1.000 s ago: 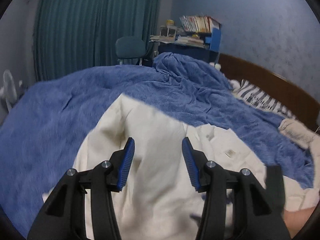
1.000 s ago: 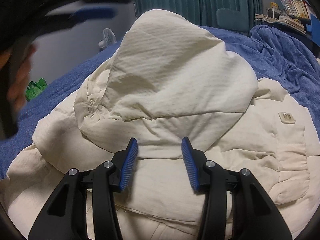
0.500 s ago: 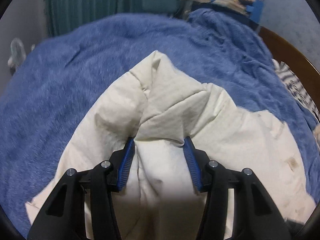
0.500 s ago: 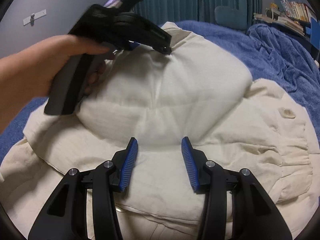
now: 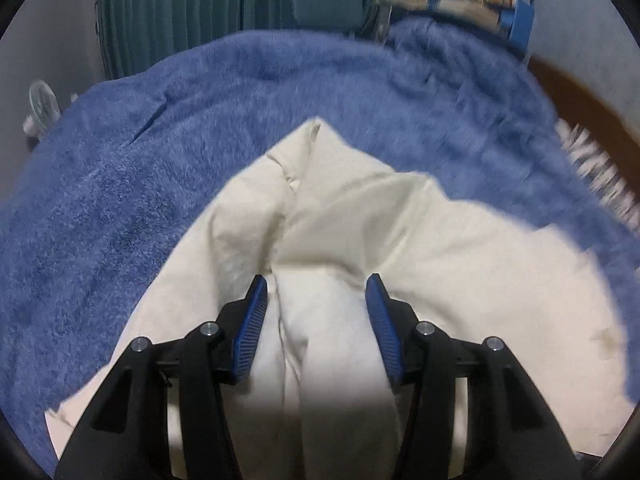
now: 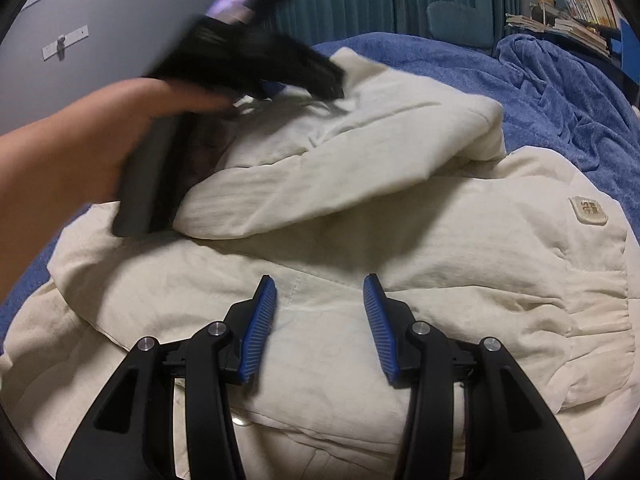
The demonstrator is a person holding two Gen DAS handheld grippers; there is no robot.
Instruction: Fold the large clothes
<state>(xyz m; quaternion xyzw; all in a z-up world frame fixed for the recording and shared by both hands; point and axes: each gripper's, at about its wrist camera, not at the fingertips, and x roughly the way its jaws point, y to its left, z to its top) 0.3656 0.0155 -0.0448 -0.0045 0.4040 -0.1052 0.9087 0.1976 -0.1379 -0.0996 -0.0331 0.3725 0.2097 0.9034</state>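
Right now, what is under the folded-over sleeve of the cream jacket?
The sleeve lies across the cream jacket body, which rests on the blue blanket. The body beneath the sleeve is covered, so its fastening or creases cannot be seen.

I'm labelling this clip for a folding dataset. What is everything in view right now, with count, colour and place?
padded jacket: one, cream, spread on the bed, one part folded over its middle
logo patch: one, beige, on the jacket's right side
blanket: one, blue, fluffy, under the jacket
curtain: one, teal, behind the bed
chair: one, teal, by the curtain
books: a stack, mixed colours, on a cluttered surface at far right
fan: one, white, left of the bed
headboard: one, brown, right edge
striped cloth: one, black and white, by the headboard
left gripper: black with blue pads, jacket fabric bunched between them
right gripper: same colours, over the jacket
left hand: holds the left gripper
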